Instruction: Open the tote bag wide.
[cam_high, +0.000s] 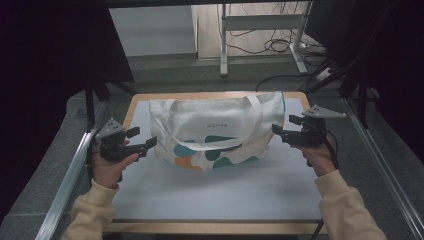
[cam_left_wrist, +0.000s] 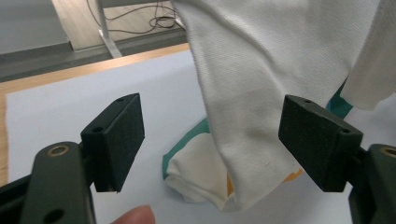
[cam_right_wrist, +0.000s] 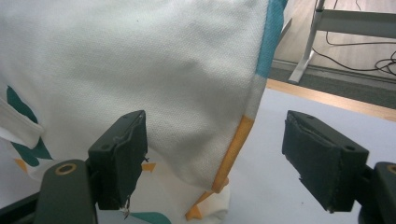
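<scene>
Cloth tote bag (cam_high: 216, 131) lying flat near the middle of the table (cam_high: 215, 195), white with teal and orange shapes, bottom part folded up over the front, handles (cam_high: 212, 145) draped across the print; left gripper (cam_high: 142, 140) just beside the bag's left edge, jaws wide apart and empty; right gripper (cam_high: 282, 131) just beside the right edge, jaws likewise spread, holding nothing.

Likely a fold or a straightening in hand, judging by both grippers flanking the bag. Best to bite each side edge well into the fabric, not at the very hem; in the left gripper view the folded corner (cam_left_wrist: 243, 140) sits between the pads already, in the right gripper view the orange-trimmed seam (cam_right_wrist: 233, 149) hangs between them; best to close both at matching height, then lift evenly to keep the cloth from skewing; worth keeping the loose handles clear of the pinch.

Pale blue-white mat over a wooden top, smooth, little grip; dark curtains at both sides; desk legs (cam_high: 223, 45) and cables (cam_high: 272, 45) on the floor behind.
</scene>
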